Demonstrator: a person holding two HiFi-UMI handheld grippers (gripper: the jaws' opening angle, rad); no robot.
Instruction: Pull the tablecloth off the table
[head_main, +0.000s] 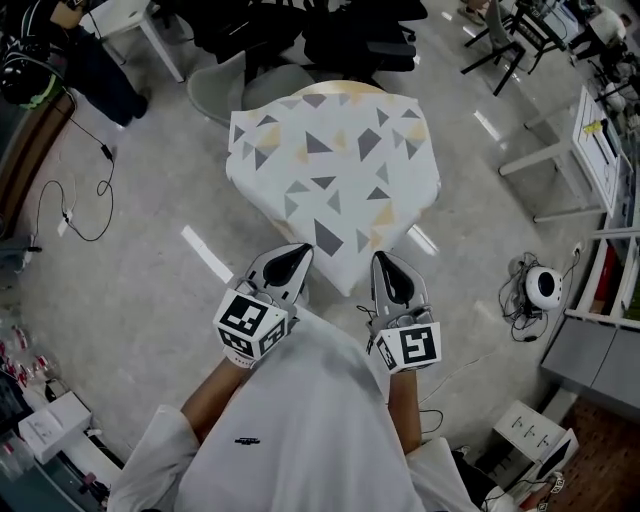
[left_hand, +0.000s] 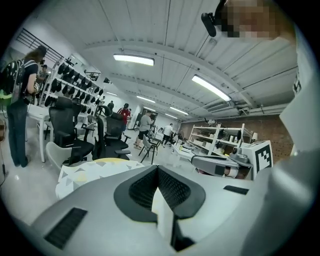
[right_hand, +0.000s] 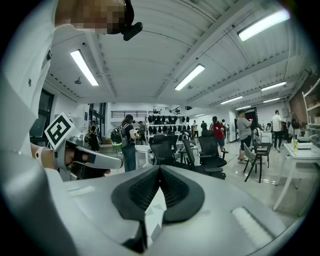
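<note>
1. left gripper (head_main: 298, 252): jaws closed tight on the tablecloth (head_main: 330, 170); left gripper view shows a strip of the triangle-print cloth pinched between the pads (left_hand: 172, 187)
2. right gripper (head_main: 384, 260): same state, jaws together on the cloth; right gripper view shows a white fold with a grey triangle caught between its pads
3. between the two sets of fingertips: the near corner of the tablecloth hangs down, pointing back at the person; each gripper bites one edge, either side of that corner
4. ahead of the fingertips: the rest of the cloth lies spread over the table (head_main: 345, 86) and drapes over its sides; only a pale strip of tabletop shows at the far edge
5. behind the fingers: left marker cube (head_main: 250, 322) and right marker cube (head_main: 410, 345), then bare forearms and the person's white shirt (head_main: 300, 430)
6. past the table's far side: dark office chairs (head_main: 350, 30), and a grey chair (head_main: 225, 85) just beside the table's far-left corner
7. well left of the left fingers: black cable (head_main: 70, 200) looped on the floor (head_main: 150, 280)
8. well right of the right fingers: round white device (head_main: 545, 287) on the floor with cables around it
9. both gripper views look out level across an open hall with chairs, shelving and people standing in the distance
</note>
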